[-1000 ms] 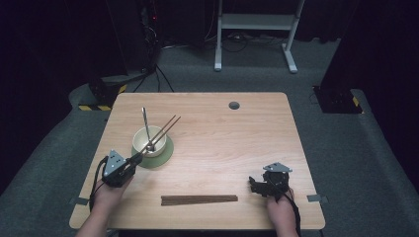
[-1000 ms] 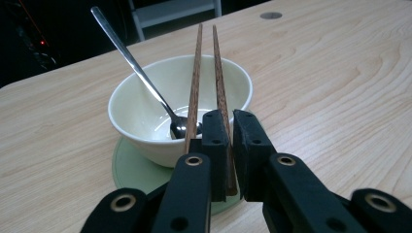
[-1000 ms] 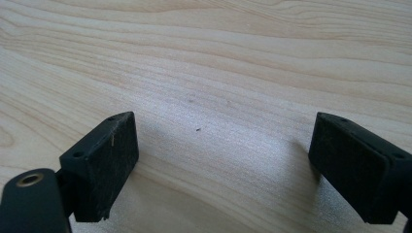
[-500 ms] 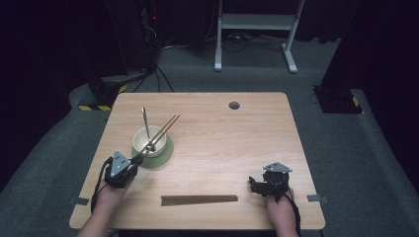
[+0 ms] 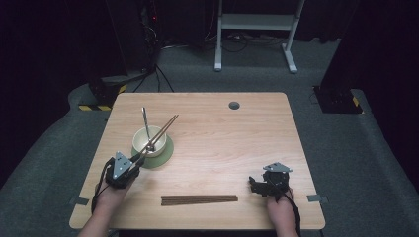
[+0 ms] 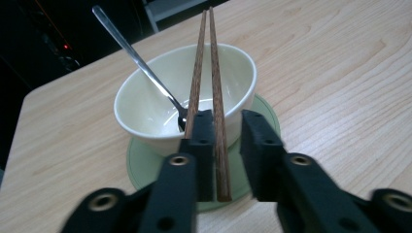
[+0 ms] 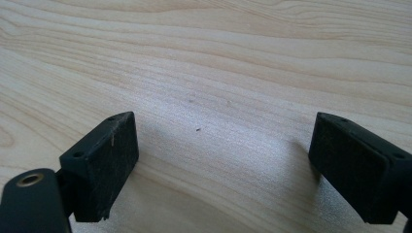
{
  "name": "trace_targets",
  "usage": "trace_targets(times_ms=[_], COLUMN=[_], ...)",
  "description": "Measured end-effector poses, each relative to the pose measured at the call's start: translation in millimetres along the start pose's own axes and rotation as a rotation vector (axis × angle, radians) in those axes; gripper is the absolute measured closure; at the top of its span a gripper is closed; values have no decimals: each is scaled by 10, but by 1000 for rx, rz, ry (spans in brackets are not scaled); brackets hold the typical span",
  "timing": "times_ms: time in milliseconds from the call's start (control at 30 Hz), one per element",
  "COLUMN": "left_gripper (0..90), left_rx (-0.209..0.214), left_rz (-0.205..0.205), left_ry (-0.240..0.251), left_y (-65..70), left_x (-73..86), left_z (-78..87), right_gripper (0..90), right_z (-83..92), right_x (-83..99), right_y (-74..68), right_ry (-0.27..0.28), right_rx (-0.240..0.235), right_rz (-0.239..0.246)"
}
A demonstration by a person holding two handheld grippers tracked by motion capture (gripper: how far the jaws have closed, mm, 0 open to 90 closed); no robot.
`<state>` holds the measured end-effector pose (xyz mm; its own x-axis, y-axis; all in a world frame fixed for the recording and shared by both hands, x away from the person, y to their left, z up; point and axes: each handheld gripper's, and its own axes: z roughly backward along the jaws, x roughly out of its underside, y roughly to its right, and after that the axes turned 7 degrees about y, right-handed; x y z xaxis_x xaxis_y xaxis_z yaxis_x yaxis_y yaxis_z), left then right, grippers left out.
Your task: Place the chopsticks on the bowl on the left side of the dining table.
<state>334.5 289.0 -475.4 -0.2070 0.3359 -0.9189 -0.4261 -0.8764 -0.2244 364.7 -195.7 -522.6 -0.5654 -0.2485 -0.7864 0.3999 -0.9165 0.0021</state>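
Note:
A cream bowl (image 5: 149, 140) stands on a green saucer (image 5: 165, 154) at the table's left, with a metal spoon (image 5: 145, 118) leaning in it. A pair of brown chopsticks (image 5: 163, 129) lies slanted across the bowl's rim. Their near ends sit between the jaws of my left gripper (image 5: 136, 159). In the left gripper view the chopsticks (image 6: 206, 63) lean on the left jaw, with a gap to the right one. These jaws have just been opening, and the left gripper (image 6: 228, 121) is open. My right gripper (image 5: 254, 183) rests open on bare wood (image 7: 223, 141).
Another bundle of brown chopsticks (image 5: 199, 199) lies flat near the front edge, between my two hands. A round dark grommet (image 5: 234, 105) sits near the table's (image 5: 257, 138) far edge. Beyond the table are dark floor and a white stand.

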Motion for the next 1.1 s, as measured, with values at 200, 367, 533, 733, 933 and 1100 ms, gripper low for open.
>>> trace_targets(times_ms=[200,367,533,733,933,1100], left_gripper=[500,362,359,441,545,632], left_rx=[-2,33,40,39,31,32], left_rz=[107,242,247,209,178,155], left_ry=[74,47,13,-34,-57,-49], left_y=[-149,-308,-306,-230,-200,-178], left_x=[-33,40,96,109,135,130], left_z=[99,110,71,9,-38,-47], right_gripper=[108,107,105,104,104,104], right_z=[1,1,4,3,3,3], right_x=[-1,-1,-2,-6,-5,-5], right_y=[0,0,-2,-3,-6,-5], right_ry=[-1,-2,-10,-11,-12,-12], right_rx=[-1,-1,-8,-8,-8,-9], right_rz=[-1,-1,-3,-4,-7,-6])
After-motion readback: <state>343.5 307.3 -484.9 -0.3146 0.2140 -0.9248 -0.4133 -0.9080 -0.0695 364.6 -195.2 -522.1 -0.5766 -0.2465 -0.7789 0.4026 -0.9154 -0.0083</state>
